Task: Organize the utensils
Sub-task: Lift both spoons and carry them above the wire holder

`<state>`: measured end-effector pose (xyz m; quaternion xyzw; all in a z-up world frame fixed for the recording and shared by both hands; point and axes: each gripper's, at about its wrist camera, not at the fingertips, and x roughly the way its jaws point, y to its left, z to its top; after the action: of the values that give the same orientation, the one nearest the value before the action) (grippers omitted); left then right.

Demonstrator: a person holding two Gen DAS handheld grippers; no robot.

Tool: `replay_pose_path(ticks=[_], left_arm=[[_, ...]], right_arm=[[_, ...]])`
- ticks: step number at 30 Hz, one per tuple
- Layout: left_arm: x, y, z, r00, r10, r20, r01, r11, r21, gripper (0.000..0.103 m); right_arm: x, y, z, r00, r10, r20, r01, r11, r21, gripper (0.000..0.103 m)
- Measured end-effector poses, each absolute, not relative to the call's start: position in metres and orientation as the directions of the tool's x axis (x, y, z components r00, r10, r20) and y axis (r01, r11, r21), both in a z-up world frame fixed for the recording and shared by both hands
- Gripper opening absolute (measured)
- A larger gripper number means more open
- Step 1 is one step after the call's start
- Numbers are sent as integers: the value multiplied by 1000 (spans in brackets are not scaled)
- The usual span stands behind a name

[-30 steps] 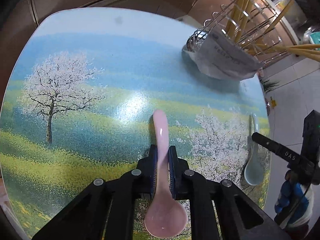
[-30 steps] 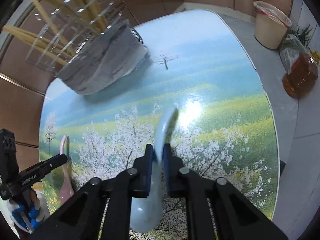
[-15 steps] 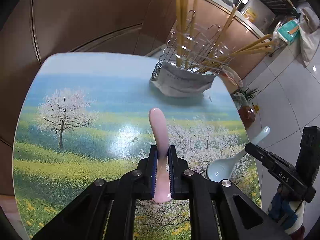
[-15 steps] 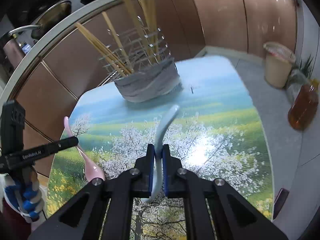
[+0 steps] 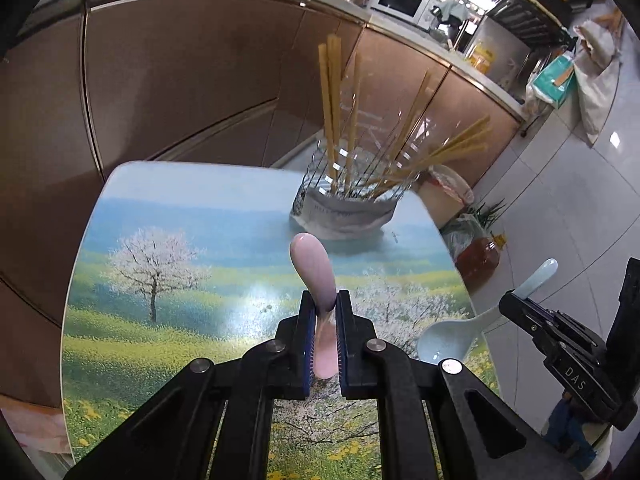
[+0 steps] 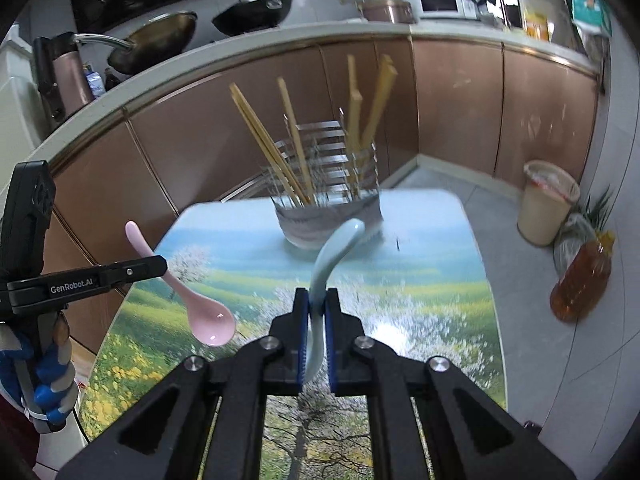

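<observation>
My left gripper [image 5: 322, 312] is shut on a pink ceramic spoon [image 5: 316, 280], handle pointing forward, held above the table. The same spoon [image 6: 200, 308] shows in the right wrist view with its bowl hanging down. My right gripper [image 6: 316, 308] is shut on a pale blue ceramic spoon [image 6: 334, 252], which also shows in the left wrist view [image 5: 452, 338]. A wire utensil holder [image 5: 348, 204] with several chopsticks stands at the table's far end [image 6: 328, 200], ahead of both grippers.
The table [image 5: 168, 272] has a printed landscape top. Brown cabinets run behind it. A beige bin [image 6: 546, 204] and an oil bottle [image 6: 582, 280] stand on the floor to the right.
Both grippers have lifted their spoons off the table and tilted up, so the holder and cabinets now stand straight ahead.
</observation>
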<state>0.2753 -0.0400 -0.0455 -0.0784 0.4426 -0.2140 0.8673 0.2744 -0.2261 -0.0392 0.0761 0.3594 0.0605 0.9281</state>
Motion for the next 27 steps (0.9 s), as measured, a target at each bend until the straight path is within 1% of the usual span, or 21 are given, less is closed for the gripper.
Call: replay_pose_path(ticks=[5, 11, 13, 16, 19, 27], left_arm=[[286, -35, -4, 560, -464, -687, 306, 886, -348, 9], [315, -48, 48, 633, -469, -616, 333, 883, -330, 9], [327, -57, 58, 650, -466, -600, 343, 885, -315, 9], [351, -75, 63, 668, -454, -589, 340, 891, -301, 9], [376, -94, 57, 679, -431, -595, 332, 902, -275, 9], [420, -135, 16, 697, -350, -626, 308, 934, -180, 9]], right_arm=[[284, -221, 2, 779, 157, -606, -74, 984, 161, 7], [315, -217, 57, 844, 131, -520, -85, 990, 111, 7], [330, -216, 67, 854, 119, -507, -80, 992, 97, 7], [360, -218, 77, 867, 80, -492, -56, 996, 63, 7], [385, -220, 76, 869, 47, -492, -37, 999, 31, 7], [447, -226, 38, 841, -23, -540, 0, 999, -42, 7]])
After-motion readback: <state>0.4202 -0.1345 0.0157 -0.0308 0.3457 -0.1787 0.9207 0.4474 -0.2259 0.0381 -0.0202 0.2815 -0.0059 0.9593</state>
